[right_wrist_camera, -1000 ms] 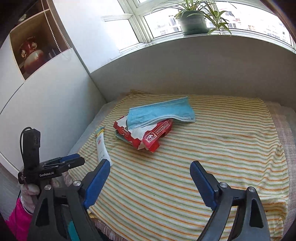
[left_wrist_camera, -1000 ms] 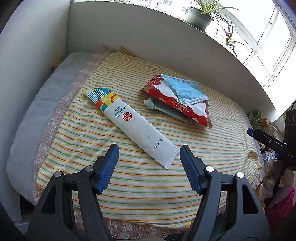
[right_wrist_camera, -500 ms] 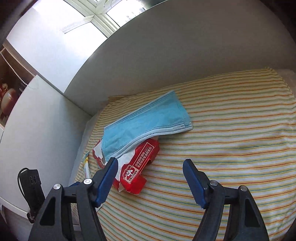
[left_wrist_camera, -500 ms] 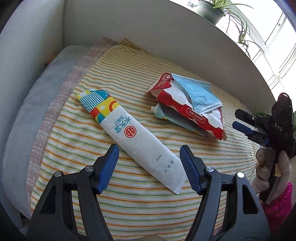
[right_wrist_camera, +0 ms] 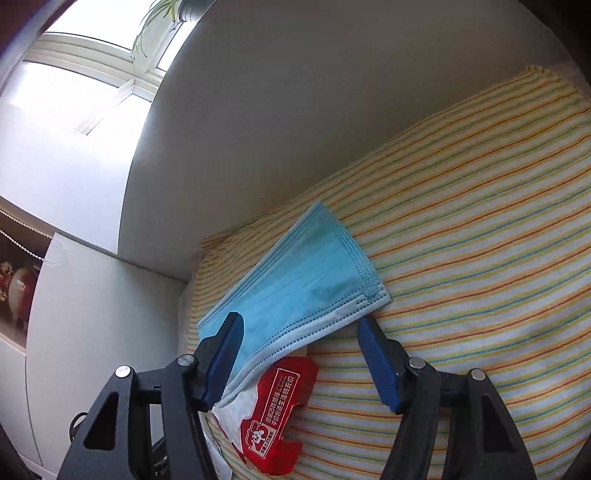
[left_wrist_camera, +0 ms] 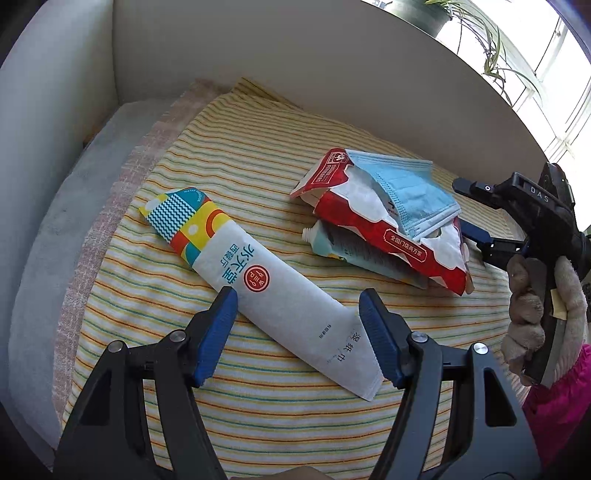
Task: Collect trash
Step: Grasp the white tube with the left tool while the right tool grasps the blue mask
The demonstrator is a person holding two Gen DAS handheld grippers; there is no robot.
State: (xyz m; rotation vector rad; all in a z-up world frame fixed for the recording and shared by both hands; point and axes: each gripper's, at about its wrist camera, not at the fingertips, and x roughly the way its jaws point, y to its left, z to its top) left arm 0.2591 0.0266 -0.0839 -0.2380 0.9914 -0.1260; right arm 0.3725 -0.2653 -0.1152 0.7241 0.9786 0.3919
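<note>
A long white wet-wipe packet with a colourful end lies on the striped cloth. My left gripper is open, its jaws on either side of the packet's near half. A blue face mask lies on a red and white wrapper, over a tube. My right gripper is open, its jaws on either side of the mask's near edge, above the red wrapper. It also shows in the left wrist view at the mask's right end.
The cloth covers a grey cushion in a corner between white walls. A potted plant stands on the sill above. A white cabinet stands left of the cushion.
Both grippers have moved forward and down. The left now straddles the wet-wipe packet and the right has closed in on the mask. Both stay open.
</note>
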